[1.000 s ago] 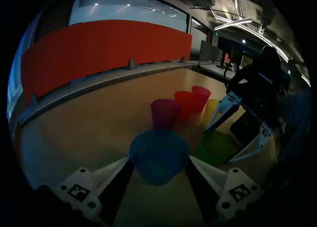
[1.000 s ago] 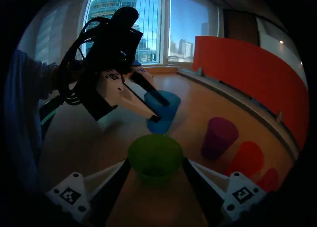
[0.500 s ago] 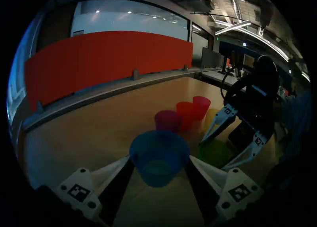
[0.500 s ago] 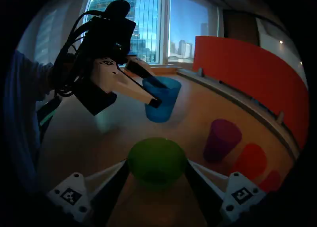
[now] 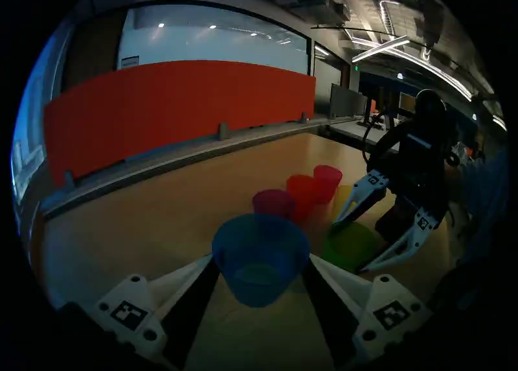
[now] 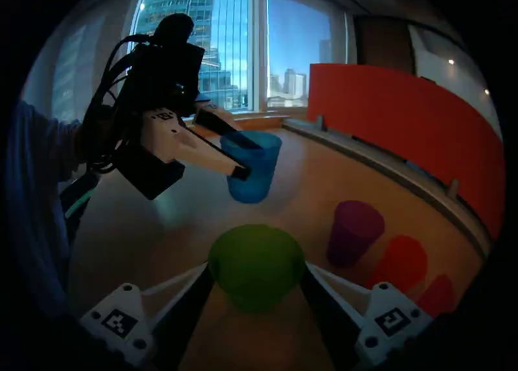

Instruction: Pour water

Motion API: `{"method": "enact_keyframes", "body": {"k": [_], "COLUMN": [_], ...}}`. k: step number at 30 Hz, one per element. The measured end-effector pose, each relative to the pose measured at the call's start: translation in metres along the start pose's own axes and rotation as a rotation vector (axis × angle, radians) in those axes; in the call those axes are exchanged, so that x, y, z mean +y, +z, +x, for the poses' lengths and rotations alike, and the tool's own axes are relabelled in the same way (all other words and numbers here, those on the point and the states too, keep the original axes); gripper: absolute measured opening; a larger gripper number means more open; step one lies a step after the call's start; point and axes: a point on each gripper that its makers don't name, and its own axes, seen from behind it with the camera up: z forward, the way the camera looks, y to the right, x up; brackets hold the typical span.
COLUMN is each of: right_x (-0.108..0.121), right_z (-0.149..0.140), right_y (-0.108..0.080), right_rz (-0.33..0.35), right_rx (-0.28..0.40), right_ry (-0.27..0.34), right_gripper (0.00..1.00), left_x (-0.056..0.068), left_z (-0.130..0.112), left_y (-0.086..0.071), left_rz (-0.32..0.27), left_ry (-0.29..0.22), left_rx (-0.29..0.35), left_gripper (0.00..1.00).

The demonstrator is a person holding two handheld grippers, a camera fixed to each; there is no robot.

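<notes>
Left claw (image 5: 260, 269) is clenched on the blue cup (image 5: 260, 258), 1 finger on each side of its wall just under the rim; the cup sits upright, mouth open toward us. In the right gripper view, that same cup hangs between the white fingers above and left of the green cup (image 6: 256, 264), the 2 cups apart. Right claw (image 6: 257, 274) grips the green cup the same way, pressing on both flanks, rim level. We cannot tell whether either cup holds water; both walls are translucent plastic, smooth and tapering to the base. Beyond the green cup on the bench (image 5: 155, 209) stand a purple cup (image 6: 353, 232) and 2 red cups (image 6: 403, 261), set in a loose row toward the right, none touching the held cups. From the left gripper view, a yellow cup (image 5: 343, 199) stands behind the right claw's finger. The bench is pale wood with a dull sheen. A long orange-red partition (image 5: 181, 112) runs along its far edge. A blue sleeve (image 6: 32, 196) enters at left; tall windows (image 6: 213, 47) stand behind.
</notes>
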Motion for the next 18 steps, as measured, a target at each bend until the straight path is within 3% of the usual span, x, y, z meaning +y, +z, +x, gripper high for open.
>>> {"method": "enact_keyframes", "body": {"k": [18], "right_x": [-0.005], "right_z": [0.045], "right_y": [-0.051], "right_rz": [-0.05], "right_rx": [0.129], "right_ry": [-0.016], "right_gripper": [0.92], "left_x": [0.021], "left_z": [0.042], "left_y": [-0.027], "left_rz": [0.017], "left_ry": [0.011], "left_rx": [0.11], "left_gripper": [0.85]}}
